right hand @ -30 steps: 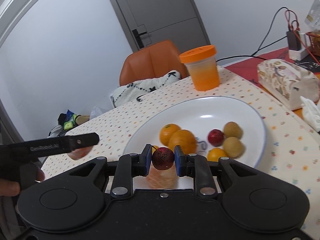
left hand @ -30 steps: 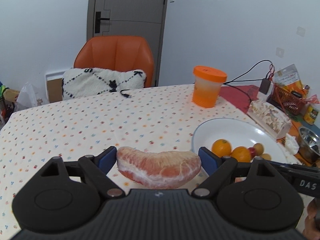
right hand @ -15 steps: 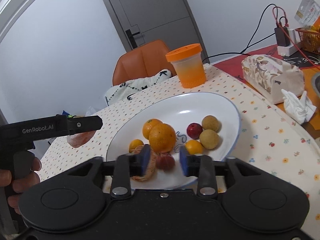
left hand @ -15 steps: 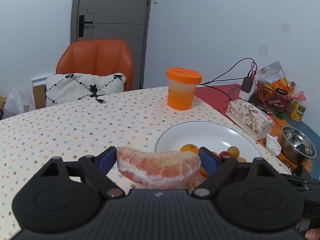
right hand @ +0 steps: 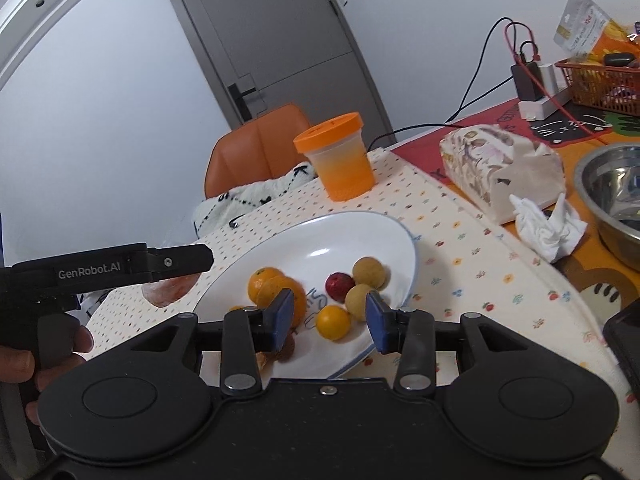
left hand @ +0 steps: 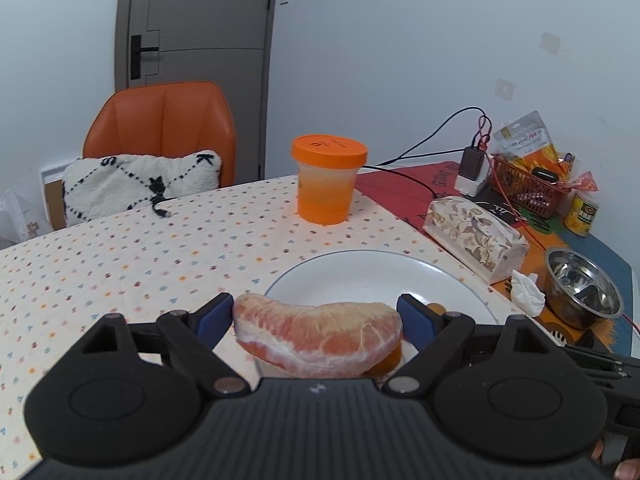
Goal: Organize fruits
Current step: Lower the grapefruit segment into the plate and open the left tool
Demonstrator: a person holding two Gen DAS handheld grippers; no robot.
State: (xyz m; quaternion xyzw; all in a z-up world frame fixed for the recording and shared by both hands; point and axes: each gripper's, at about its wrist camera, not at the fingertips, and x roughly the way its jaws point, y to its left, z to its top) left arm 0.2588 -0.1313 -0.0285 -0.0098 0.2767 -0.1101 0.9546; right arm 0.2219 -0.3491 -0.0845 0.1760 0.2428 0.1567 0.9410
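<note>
**Pomelo wedge to plate**

Left gripper clamps the pomelo segment end to end, held above the near rim of the white plate. Right gripper is spread wide and empty over the plate's near edge. Suggest lowering into a bare patch of the plate, clear of the oranges, and releasing gently; soft flesh tears easily.

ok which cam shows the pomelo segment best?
Left wrist: the pomelo segment fills the gap between the left gripper fingers. Right wrist shows only a sliver behind that gripper's body.
</note>
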